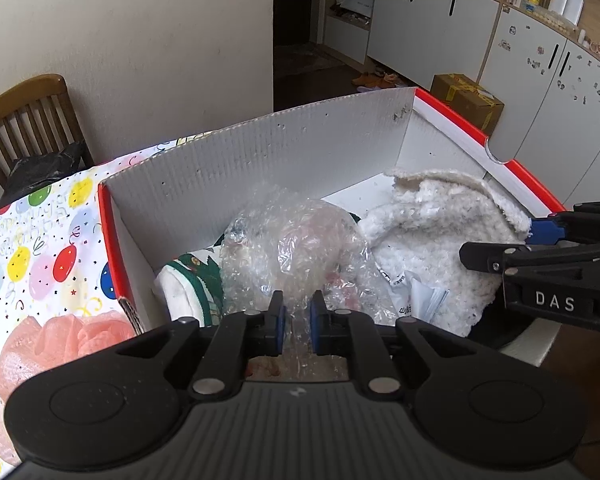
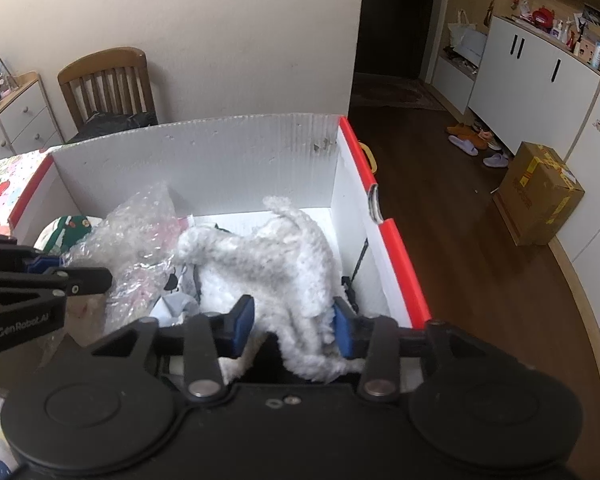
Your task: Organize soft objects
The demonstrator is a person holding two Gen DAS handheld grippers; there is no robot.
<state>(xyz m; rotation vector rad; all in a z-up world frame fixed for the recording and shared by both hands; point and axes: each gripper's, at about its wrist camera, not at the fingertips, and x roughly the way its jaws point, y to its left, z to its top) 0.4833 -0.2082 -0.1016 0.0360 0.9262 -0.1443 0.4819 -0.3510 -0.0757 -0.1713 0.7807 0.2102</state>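
Now we look down into a white corrugated box [image 1: 228, 168] with red rims, which stands on a bench covered by a balloon-print cloth [image 1: 40, 240]. Our left hand-held gripper [image 1: 296, 320] hangs over the near wall of the box, its blue pads drawn narrow and pinched on a fold of the clear bubble wrap [image 1: 296, 248]; the bundle lies in the middle of the box and shows something pinkish through its film. At the left end of the box, touching the wrap, sits a white knitted piece with green trim [image 1: 192, 280]. To the right of the wrap lies the white fluffy fabric [image 1: 440, 232], heaped against the right half of the box, with folded paper tags [image 1: 420, 296] at its near edge. Our right hand-held gripper [image 2: 294, 326] is at that heap: in its own view the blue pads stand partly apart with a hanging strand of the fluffy fabric between them, and we cannot tell for certain whether either pad presses on it, though the fabric looks loose rather than clamped. Outside the box, on the cloth at its left, rests a pink mesh bath sponge [image 1: 60, 344]. Beyond the bench stand a wooden chair [image 2: 108, 80], white cabinets [image 2: 540, 76] and a brown cardboard carton [image 2: 540, 192] on the dark floor.
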